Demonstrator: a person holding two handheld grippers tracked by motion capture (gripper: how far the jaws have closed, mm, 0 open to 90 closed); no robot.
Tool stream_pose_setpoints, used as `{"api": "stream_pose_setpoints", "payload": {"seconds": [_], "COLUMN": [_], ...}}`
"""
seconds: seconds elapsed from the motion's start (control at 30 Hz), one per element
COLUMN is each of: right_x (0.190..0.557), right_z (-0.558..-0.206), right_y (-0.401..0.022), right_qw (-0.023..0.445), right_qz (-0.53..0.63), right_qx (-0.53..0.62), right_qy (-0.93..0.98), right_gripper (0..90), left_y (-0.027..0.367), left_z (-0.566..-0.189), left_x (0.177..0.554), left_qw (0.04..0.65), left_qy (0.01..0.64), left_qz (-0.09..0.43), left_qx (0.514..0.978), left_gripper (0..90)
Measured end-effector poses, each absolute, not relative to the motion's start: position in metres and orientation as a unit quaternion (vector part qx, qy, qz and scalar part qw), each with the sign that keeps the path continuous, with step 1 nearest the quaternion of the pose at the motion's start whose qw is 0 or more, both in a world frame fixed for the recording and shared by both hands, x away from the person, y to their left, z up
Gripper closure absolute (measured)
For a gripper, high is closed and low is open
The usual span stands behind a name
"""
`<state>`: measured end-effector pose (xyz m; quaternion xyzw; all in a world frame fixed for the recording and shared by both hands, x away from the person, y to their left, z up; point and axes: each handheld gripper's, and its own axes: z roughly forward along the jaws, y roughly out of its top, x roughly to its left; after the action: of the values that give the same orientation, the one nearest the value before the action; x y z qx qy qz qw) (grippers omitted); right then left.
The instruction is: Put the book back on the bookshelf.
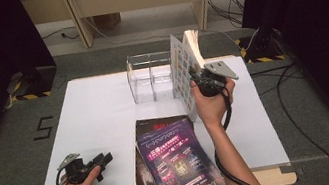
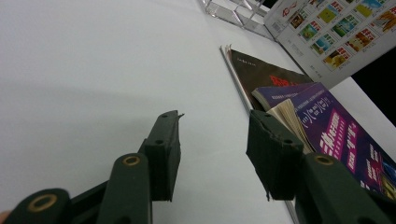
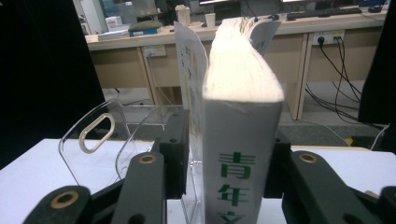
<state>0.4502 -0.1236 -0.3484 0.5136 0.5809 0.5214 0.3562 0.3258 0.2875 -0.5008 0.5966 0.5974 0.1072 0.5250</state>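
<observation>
My right gripper [image 1: 197,79] is shut on a thick white book [image 1: 186,61] that stands upright with its spine toward the camera. In the right gripper view the book [image 3: 240,140] fills the space between the jaws of the right gripper [image 3: 227,140], and its loose front cover bows out to the left. A clear acrylic rack [image 1: 150,77] with dividers stands just left of the book. My left gripper [image 1: 105,159] rests open near the table's front left corner, with bare table between the jaws of the left gripper [image 2: 215,135].
A purple magazine [image 1: 177,164] lies on a dark book [image 1: 157,122] at the front middle of the white table [image 1: 95,114], overhanging its front edge. Black curtains flank the table, and desks with cables stand behind it.
</observation>
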Motion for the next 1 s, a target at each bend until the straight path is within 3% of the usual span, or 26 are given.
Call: {"api": "stream_pose_setpoints", "payload": {"seconds": [0.3, 1.0], "right_x": [0.467, 0.496], "right_z": [-0.343, -0.315], "right_y": [-0.123, -0.107], "right_qw": [0.345, 0.351], "right_qz": [0.5, 0.491], "right_qx": [0.534, 0.532], "right_qy": [0.588, 0.595], "right_gripper": [73.2, 74.7], "left_y": [0.288, 0.293], "left_z": [-0.502, -0.502], "left_x": [0.326, 0.328], "left_qw": [0.523, 0.526], "left_qy": [0.598, 0.601], "left_qz": [0.105, 0.104], "left_qx": [0.598, 0.592], "left_gripper": [53.6, 53.7]}}
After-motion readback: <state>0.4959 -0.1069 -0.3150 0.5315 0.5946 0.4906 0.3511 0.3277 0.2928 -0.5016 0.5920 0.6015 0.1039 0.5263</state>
